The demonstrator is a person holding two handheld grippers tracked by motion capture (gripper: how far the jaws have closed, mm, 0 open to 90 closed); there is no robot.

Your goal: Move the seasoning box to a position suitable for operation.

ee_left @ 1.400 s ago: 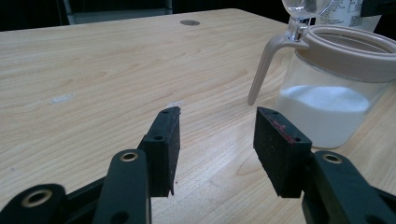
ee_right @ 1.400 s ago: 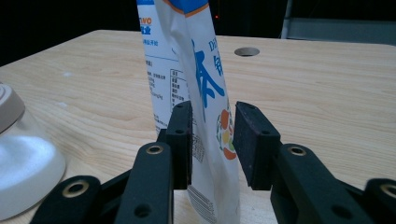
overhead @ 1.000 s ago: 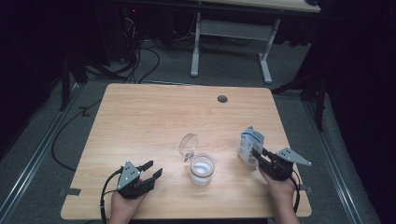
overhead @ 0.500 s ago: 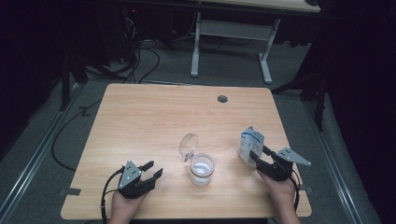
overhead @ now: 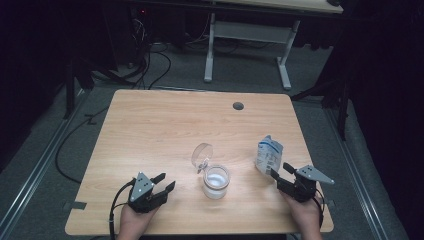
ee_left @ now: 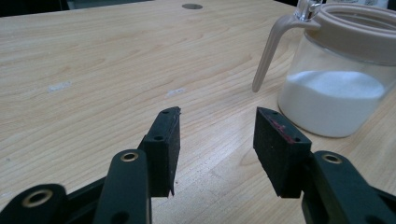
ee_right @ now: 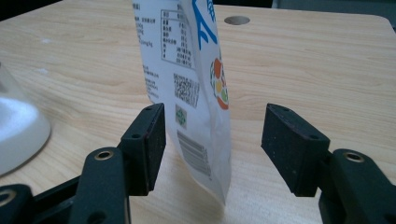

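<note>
Left tongs (overhead: 165,183), near the desk's front left corner: spread, nothing between the pads, resting low over the light wooden desk (overhead: 165,125). In the left gripper view the two black pads (ee_left: 164,144) stand apart over bare wood, with the jar off to one side.

Centre front: clear glass jar with a beige rim and a flipped-back clear lid (overhead: 216,181), part-filled with white powder, standing upright on the desk between the two hands.

Right, towards the desk's right edge: white printed stand-up pouch with blue lettering (overhead: 268,154), upright. The right tongs (overhead: 281,171) have just been opening; in the right gripper view the pouch's lower edge (ee_right: 205,140) stands between the pads, close to the left pad, with a clear gap to the right one. Nothing presses on it.

The step in hand appears to be setting the pouch down and letting go. To do it well, the right tongs should draw straight back along their own line, level and slowly, so neither pad brushes the thin pouch and tips it towards the open jar.
</note>
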